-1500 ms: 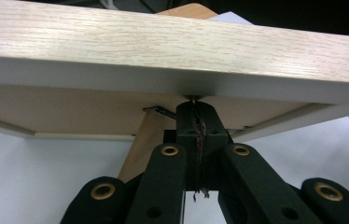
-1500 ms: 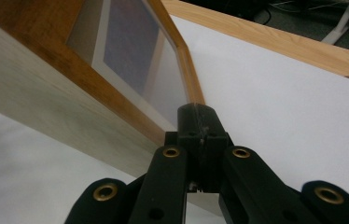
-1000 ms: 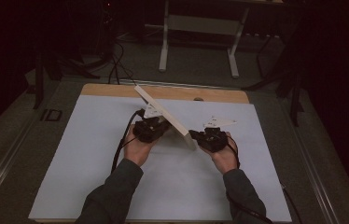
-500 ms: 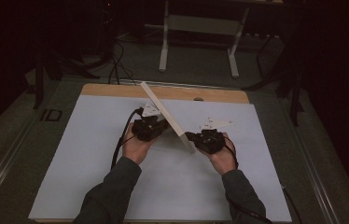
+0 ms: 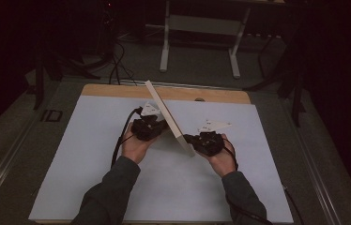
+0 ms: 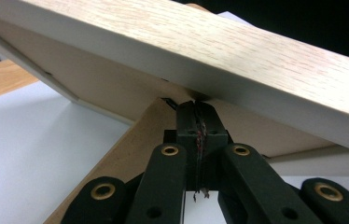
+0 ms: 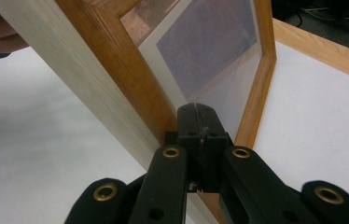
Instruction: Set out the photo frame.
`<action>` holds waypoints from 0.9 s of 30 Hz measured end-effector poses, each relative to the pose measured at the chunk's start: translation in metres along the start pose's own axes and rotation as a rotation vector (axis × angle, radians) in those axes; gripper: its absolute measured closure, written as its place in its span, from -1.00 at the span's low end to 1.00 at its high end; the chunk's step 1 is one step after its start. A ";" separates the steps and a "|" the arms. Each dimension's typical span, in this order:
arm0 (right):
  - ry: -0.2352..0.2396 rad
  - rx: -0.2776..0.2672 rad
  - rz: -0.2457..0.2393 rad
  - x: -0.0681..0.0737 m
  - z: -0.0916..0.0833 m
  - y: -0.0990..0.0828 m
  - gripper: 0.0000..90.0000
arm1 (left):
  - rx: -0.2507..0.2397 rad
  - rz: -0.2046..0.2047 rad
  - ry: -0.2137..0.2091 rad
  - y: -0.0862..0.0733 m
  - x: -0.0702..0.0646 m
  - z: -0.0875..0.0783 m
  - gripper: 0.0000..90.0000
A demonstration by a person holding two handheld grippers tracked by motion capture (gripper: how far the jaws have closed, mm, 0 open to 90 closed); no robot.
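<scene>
Both forearms reach in from below; left gripper (image 5: 157, 125) points right, jaws pressed together; right gripper (image 5: 190, 139) points left, jaws likewise closed.

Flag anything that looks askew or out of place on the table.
The wooden picture frame is not lying flat: it stands tilted on edge above the white mat, pinched between the left gripper and right gripper. Nothing looks spilled or damaged.

You're at a lab-style recording setup — a table (image 5: 117, 91) under a white sheet (image 5: 94, 140), dark surroundings, loose cables (image 5: 117, 70) on the floor, a metal stand (image 5: 199, 42) behind.
</scene>
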State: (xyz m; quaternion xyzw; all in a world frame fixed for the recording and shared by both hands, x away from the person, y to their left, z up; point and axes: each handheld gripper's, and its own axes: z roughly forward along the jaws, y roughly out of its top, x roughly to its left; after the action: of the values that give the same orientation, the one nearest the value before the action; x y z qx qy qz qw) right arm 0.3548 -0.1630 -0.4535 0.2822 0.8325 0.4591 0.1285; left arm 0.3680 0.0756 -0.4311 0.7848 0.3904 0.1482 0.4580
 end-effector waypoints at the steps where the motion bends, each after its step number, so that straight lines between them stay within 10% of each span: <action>1: 0.002 -0.001 0.001 0.001 0.000 0.000 0.99 | 0.001 0.001 0.000 0.000 0.000 0.000 1.00; 27: 0.026 -0.002 -0.023 0.008 -0.001 0.002 0.99 | 0.030 0.104 -0.017 -0.008 -0.027 -0.012 1.00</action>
State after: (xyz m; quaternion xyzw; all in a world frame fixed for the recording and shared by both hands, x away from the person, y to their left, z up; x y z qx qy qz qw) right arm 0.3481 -0.1578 -0.4514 0.2665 0.8368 0.4621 0.1230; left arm 0.3398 0.0646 -0.4284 0.8120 0.3475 0.1591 0.4411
